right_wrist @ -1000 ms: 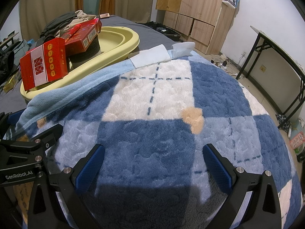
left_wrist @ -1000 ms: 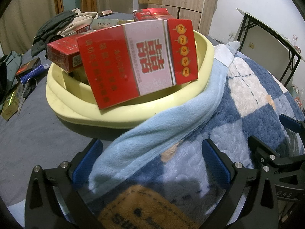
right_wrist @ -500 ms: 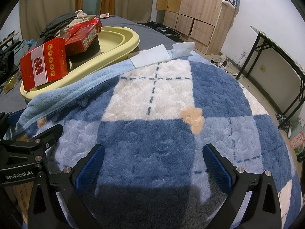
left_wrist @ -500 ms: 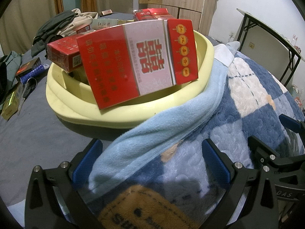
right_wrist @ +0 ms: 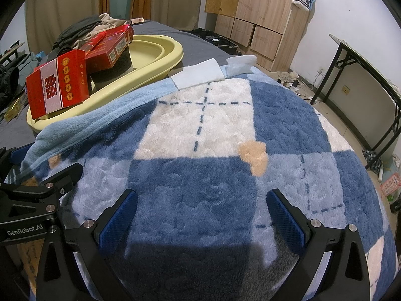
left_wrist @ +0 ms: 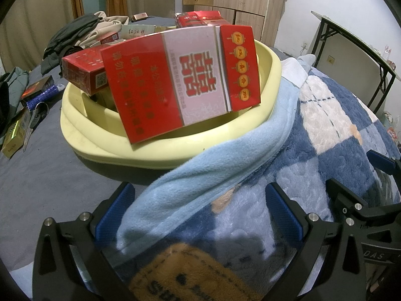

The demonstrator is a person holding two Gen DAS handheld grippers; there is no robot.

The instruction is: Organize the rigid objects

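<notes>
Blanket (right_wrist: 200,175), plush and checked in blue and cream, is spread under both tools on the bed. The left tool (left_wrist: 198,215) is held with its fingers wide apart and nothing between them, over the blanket's folded pale-blue edge. The right tool (right_wrist: 200,215) is likewise spread open and empty above a dark blue square. Open blanket lies ahead of the right tool up to the white folded corner (right_wrist: 198,75); to its right the bed edge drops to the floor, where a black-legged table (right_wrist: 363,80) stands by the wall.

Just beyond the blanket's edge a yellow basin (left_wrist: 160,155) is seen, touched by the fold. A large red carton (left_wrist: 180,80) leans tilted on the near rim, its broad face turned to the left tool, its long axis running across the view. Behind it, further red boxes (left_wrist: 82,72) are stacked in the basin. Beside the basin, on the grey sheet (left_wrist: 37,175), small boxes and scissors (left_wrist: 32,125) lie apart. A clothes pile (left_wrist: 75,32) is farther back.
</notes>
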